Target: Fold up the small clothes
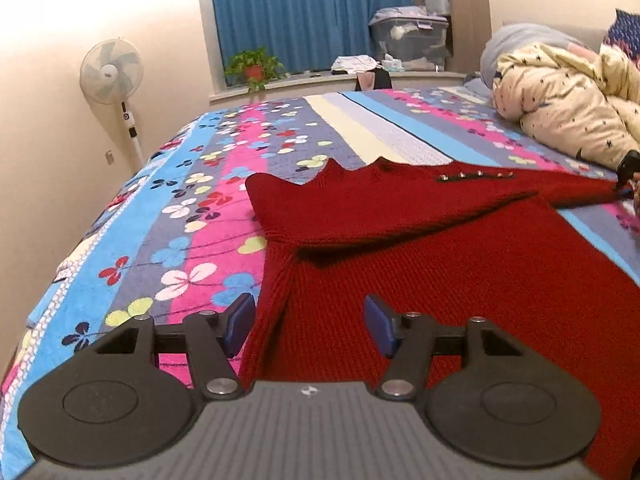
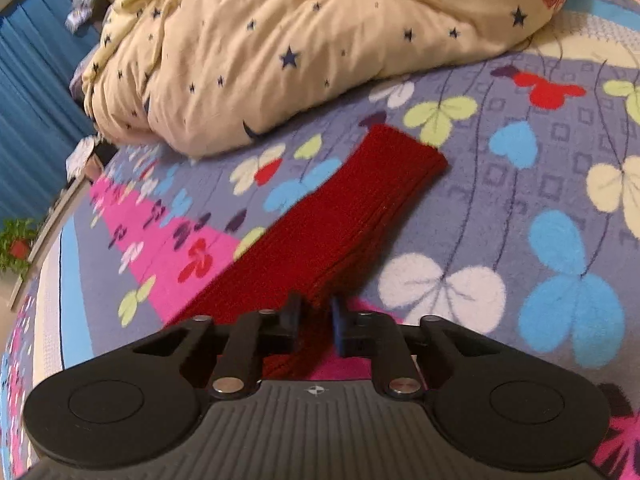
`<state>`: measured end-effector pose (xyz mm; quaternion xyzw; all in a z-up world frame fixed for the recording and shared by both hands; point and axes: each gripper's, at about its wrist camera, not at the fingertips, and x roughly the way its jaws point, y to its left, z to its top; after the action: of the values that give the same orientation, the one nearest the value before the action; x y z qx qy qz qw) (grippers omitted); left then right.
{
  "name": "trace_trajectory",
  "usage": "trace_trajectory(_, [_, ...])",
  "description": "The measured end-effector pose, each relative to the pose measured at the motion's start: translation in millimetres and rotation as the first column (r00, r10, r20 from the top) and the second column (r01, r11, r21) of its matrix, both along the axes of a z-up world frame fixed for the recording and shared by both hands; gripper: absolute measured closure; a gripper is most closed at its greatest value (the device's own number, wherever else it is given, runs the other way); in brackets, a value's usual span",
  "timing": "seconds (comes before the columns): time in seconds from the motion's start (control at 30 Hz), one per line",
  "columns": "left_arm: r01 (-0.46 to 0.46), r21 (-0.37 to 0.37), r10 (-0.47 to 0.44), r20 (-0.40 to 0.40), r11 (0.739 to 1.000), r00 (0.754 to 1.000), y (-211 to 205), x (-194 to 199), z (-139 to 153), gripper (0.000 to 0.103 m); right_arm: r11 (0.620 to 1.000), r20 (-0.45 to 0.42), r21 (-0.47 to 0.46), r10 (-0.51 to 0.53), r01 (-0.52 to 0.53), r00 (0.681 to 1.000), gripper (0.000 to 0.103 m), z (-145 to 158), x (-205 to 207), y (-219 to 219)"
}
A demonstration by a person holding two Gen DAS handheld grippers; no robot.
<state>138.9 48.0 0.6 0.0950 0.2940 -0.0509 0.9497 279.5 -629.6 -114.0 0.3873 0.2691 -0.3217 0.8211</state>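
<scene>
At the far left of the left wrist view a white pedestal fan (image 1: 111,72) stands against the wall, beside a bed covered by a striped blanket printed with clover flowers (image 1: 192,216). The left gripper (image 1: 309,326) hangs over the blanket with its blue-padded fingers (image 1: 239,322) set wide apart and nothing pinched between them; the hem edge of a dark red knitted sweater (image 1: 440,264) lies beneath the gap. The sweater is spread flat on the bed, one sleeve folded across its chest and the other stretching off to the right. A cream duvet with dark stars (image 1: 568,112) is bunched at the right. In the right wrist view, the right gripper (image 2: 316,322) has its fingers closed tight on the sweater's sleeve (image 2: 360,208), whose cuff points toward the duvet.
</scene>
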Motion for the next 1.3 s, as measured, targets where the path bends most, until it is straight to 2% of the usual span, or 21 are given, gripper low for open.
trace_trajectory(0.23, [-0.013,-0.047,0.014,0.020,0.999,1.000,3.1,1.1,8.0,0.037,0.971,0.053,-0.238,0.053,-0.039,0.997,0.091,44.0,15.3,45.1])
trace_trajectory(0.33, [-0.014,-0.060,0.015,0.022,0.998,1.000,5.4,0.3,10.7,0.037,0.960,0.106,-0.267,0.110,-0.078,0.988,0.091,57.8,20.1,65.0])
trace_trajectory(0.43, [-0.026,-0.067,0.028,0.030,0.997,0.999,7.8,0.7,13.3,0.037,0.906,0.104,-0.387,0.226,-0.170,0.969,0.091,77.4,31.1,102.8])
trace_trajectory(0.5, [-0.035,-0.081,0.037,0.031,0.996,0.999,9.0,2.0,15.1,0.037,0.855,0.111,-0.451,0.339,-0.256,0.934,0.091,93.7,38.3,139.0])
trace_trajectory(0.53, [-0.036,-0.088,0.039,0.032,0.995,0.999,9.4,1.8,16.2,0.037,0.810,0.121,-0.491,0.427,-0.320,0.896,0.091,104.2,41.8,167.5])
trace_trajectory(0.6, [-0.034,-0.096,0.038,0.038,0.995,0.999,9.1,1.4,18.7,0.037,0.710,0.131,-0.542,0.600,-0.449,0.789,0.091,118.8,43.2,221.7])
trace_trajectory(0.63, [-0.032,-0.097,0.036,0.042,0.995,0.998,9.1,0.5,20.0,0.037,0.651,0.135,-0.542,0.692,-0.532,0.709,0.091,123.4,43.3,251.6])
trace_trajectory(0.67, [-0.032,-0.097,0.036,0.045,0.995,0.998,9.2,-0.1,20.8,0.037,0.582,0.139,-0.519,0.780,-0.626,0.610,0.089,124.4,44.1,280.7])
trace_trajectory(0.7, [-0.032,-0.098,0.036,0.044,0.995,0.998,9.9,-0.7,21.3,0.037,0.497,0.141,-0.476,0.857,-0.726,0.495,0.083,121.5,46.1,307.4])
trace_trajectory(0.73, [-0.032,-0.100,0.036,0.040,0.995,0.999,10.7,-0.5,21.2,0.037,0.396,0.134,-0.403,0.918,-0.825,0.374,0.079,113.9,49.2,333.2])
trace_trajectory(0.77, [-0.034,-0.103,0.037,0.031,0.994,0.999,11.6,0.1,20.7,0.037,0.293,0.124,-0.326,0.956,-0.899,0.267,0.069,102.7,50.0,356.7])
trace_trajectory(0.8, [-0.038,-0.110,0.041,0.021,0.993,0.999,13.3,0.7,20.5,0.037,0.223,0.101,-0.281,0.974,-0.933,0.203,0.068,92.3,46.6,375.5])
trace_trajectory(0.83, [-0.041,-0.118,0.043,0.011,0.992,0.999,14.1,1.3,20.1,0.037,0.175,0.049,-0.266,0.984,-0.948,0.169,0.068,83.7,39.8,391.7])
trace_trajectory(0.9, [-0.046,-0.147,0.045,-0.014,0.988,0.999,17.5,2.1,20.3,0.037,0.111,-0.053,-0.270,0.990,-0.957,0.129,0.068,77.6,25.3,409.4])
trace_trajectory(0.93, [-0.048,-0.156,0.046,-0.018,0.987,0.999,18.9,1.8,21.0,0.037,0.088,-0.088,-0.279,0.989,-0.956,0.117,0.068,80.6,17.0,411.8])
trace_trajectory(1.0, [-0.048,-0.171,0.046,-0.019,0.984,0.999,20.7,0.1,24.0,0.037,0.085,-0.143,-0.298,0.981,-0.951,0.133,0.066,93.2,6.3,406.3])
trace_trajectory(1.07, [-0.052,-0.184,0.049,-0.020,0.982,0.999,22.0,-0.8,27.1,0.037,0.121,-0.161,-0.315,0.971,-0.941,0.178,0.064,113.5,-8.1,387.8])
trace_trajectory(1.17, [-0.058,-0.220,0.054,-0.024,0.974,0.998,26.3,-0.2,32.0,0.037,0.188,-0.139,-0.337,0.959,-0.923,0.246,0.055,145.2,-38.5,350.7])
trace_trajectory(1.2, [-0.058,-0.244,0.052,-0.031,0.968,0.998,28.7,1.6,33.5,0.042,0.208,-0.138,-0.352,0.953,-0.913,0.270,0.051,152.4,-51.2,341.5])
trace_trajectory(1.23, [-0.045,-0.270,0.034,-0.046,0.962,0.998,30.9,6.4,35.0,0.054,0.233,-0.140,-0.370,0.943,-0.899,0.302,0.050,156.4,-62.5,329.9])
trace_trajectory(1.3, [-0.017,-0.287,-0.003,-0.069,0.958,0.998,29.8,19.9,36.5,0.067,0.279,-0.147,-0.398,0.921,-0.874,0.361,0.048,158.6,-82.3,310.1])
